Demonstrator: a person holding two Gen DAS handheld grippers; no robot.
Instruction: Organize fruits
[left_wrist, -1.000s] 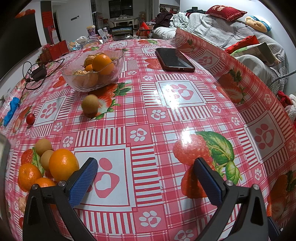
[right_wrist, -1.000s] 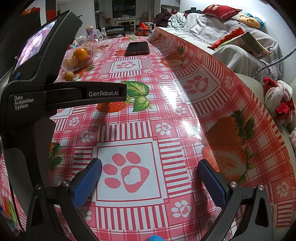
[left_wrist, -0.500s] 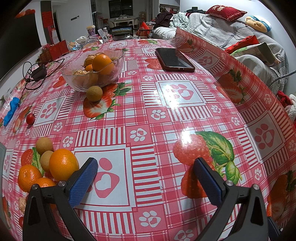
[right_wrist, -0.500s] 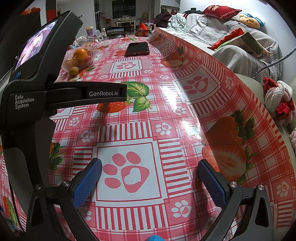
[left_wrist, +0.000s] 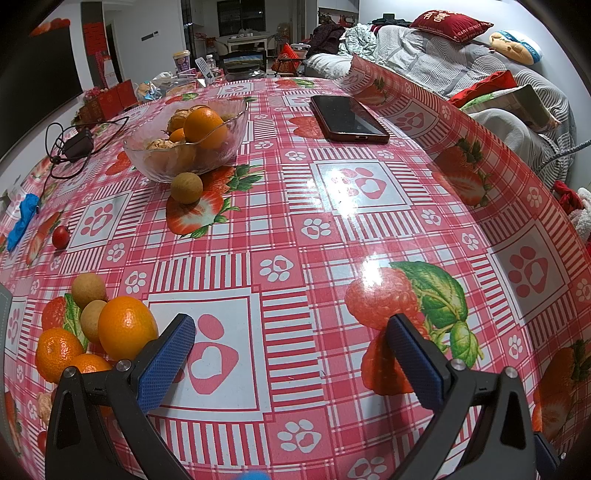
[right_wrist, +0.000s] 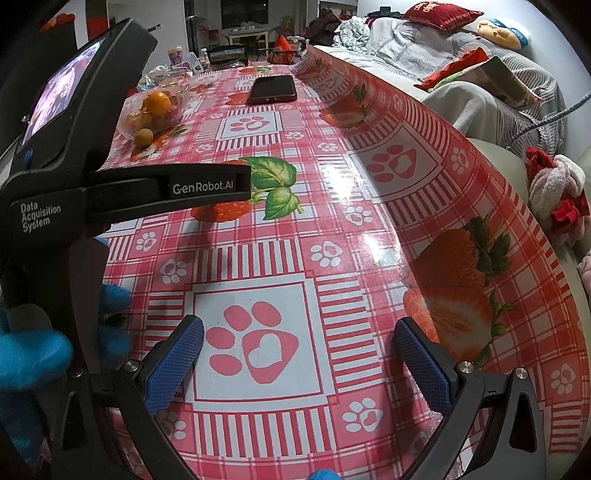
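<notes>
A glass bowl (left_wrist: 159, 168) holding oranges and walnuts stands at the far left of the table; it also shows small in the right wrist view as the bowl (right_wrist: 127, 127). A small tan round fruit (left_wrist: 186, 188) rests on the cloth against the bowl's front; the same fruit (right_wrist: 143, 137) appears there too. Near my left gripper (left_wrist: 291, 354), which is open and empty, lies a heap of fruit: a big orange (left_wrist: 127, 326), mandarins (left_wrist: 59, 354) and tan fruits (left_wrist: 88, 290). My right gripper (right_wrist: 299, 358) is open and empty over a paw print.
A dark phone (left_wrist: 349, 118) lies at the far right of the table. A cherry tomato (left_wrist: 60, 237), a charger with cable (left_wrist: 77, 144) and a blue cloth (left_wrist: 22, 218) sit at the left. The left gripper's body (right_wrist: 74, 177) and a blue-gloved hand (right_wrist: 33, 350) fill the right view's left side.
The loose tan fruit has rolled away from me across the cloth and now rests against the front of the glass bowl. Both grippers have stayed open and still.
</notes>
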